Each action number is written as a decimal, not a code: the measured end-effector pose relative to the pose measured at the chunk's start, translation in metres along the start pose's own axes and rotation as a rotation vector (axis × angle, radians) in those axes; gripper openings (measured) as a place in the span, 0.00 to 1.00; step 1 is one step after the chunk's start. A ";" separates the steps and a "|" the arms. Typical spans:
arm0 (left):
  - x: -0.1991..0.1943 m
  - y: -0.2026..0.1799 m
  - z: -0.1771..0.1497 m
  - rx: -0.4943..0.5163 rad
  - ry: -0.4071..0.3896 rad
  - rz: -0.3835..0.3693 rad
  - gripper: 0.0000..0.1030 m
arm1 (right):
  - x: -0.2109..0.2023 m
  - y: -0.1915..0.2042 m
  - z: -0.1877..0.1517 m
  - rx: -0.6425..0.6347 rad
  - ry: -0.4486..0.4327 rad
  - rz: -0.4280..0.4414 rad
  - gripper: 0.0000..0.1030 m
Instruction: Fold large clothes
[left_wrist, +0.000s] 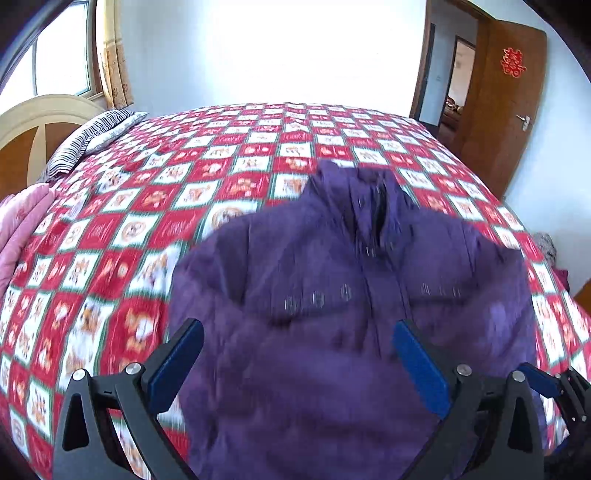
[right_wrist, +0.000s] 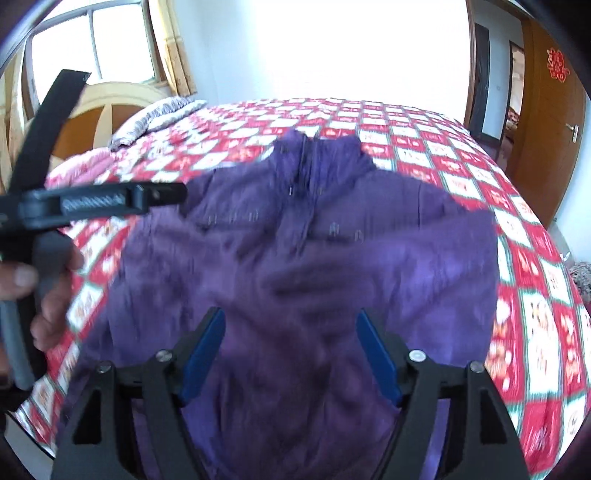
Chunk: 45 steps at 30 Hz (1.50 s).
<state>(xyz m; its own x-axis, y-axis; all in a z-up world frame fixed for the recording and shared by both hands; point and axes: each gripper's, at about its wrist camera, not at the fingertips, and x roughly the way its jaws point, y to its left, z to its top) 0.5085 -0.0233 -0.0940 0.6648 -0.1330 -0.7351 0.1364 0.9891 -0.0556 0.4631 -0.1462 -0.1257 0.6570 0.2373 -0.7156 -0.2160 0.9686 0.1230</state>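
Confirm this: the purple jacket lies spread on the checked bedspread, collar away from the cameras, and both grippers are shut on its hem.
Not shut. Both wrist views show the left gripper and right gripper with jaws wide open above the purple jacket, gripping nothing. The jacket does lie on the checked bedspread, collar on the far side.

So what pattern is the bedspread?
Red and white checks on the bedspread, clearest in the left wrist view.

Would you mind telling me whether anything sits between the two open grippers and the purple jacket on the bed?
Nothing visible does. The purple jacket lies spread on the checkered bedspread, directly ahead of the left gripper and right gripper, both open. Pillow and pink blanket lie off to the side.
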 end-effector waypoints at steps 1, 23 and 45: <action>0.007 -0.002 0.007 -0.003 0.003 0.000 0.99 | 0.005 -0.004 0.013 0.005 0.004 -0.006 0.74; 0.198 -0.030 0.157 -0.030 0.099 0.073 0.99 | 0.141 -0.107 0.149 0.173 0.077 -0.068 0.74; 0.167 0.006 0.118 0.071 0.043 -0.145 0.11 | 0.217 -0.082 0.214 0.126 0.135 -0.139 0.68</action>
<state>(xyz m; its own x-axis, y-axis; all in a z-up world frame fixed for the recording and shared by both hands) 0.7065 -0.0472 -0.1374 0.6027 -0.2696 -0.7511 0.2813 0.9525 -0.1162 0.7774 -0.1585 -0.1441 0.5692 0.0974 -0.8164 -0.0326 0.9949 0.0960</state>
